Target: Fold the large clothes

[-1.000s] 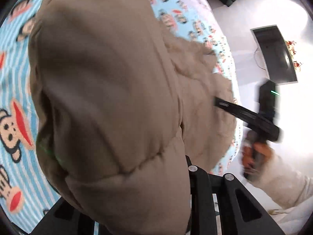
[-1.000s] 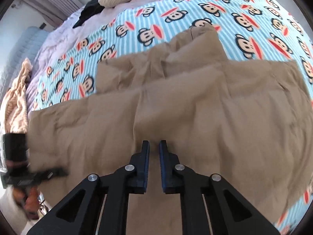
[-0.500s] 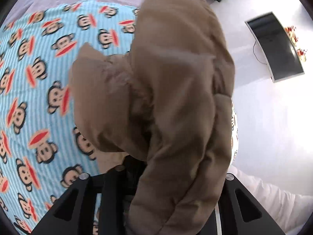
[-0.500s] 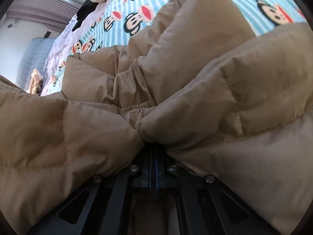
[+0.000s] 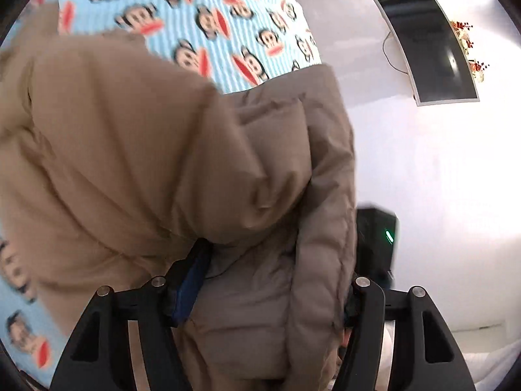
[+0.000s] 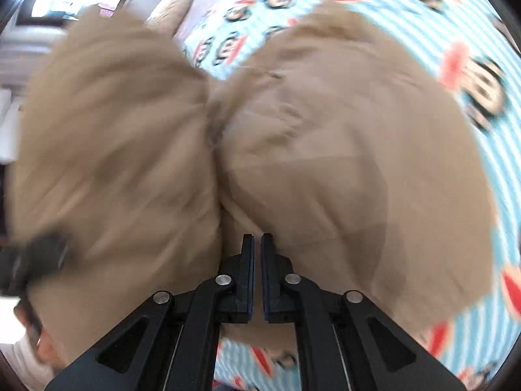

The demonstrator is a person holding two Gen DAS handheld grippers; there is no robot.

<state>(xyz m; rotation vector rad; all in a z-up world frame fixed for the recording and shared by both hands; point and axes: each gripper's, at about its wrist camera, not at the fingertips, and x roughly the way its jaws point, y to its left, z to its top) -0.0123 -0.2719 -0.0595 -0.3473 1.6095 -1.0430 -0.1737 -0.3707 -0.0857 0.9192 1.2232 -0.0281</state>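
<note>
The left gripper, its jaws just opening, stood wide with a fold of the coat loose between them over the bed, while the right gripper stood nearly shut at the coat's edge, gripping nothing visible.

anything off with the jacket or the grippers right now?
Nothing damaged. The tan puffer jacket is a bunched, uneven heap on the monkey-print blanket. The left gripper has just been opening, jacket still between its fingers. The right gripper is shut.
</note>
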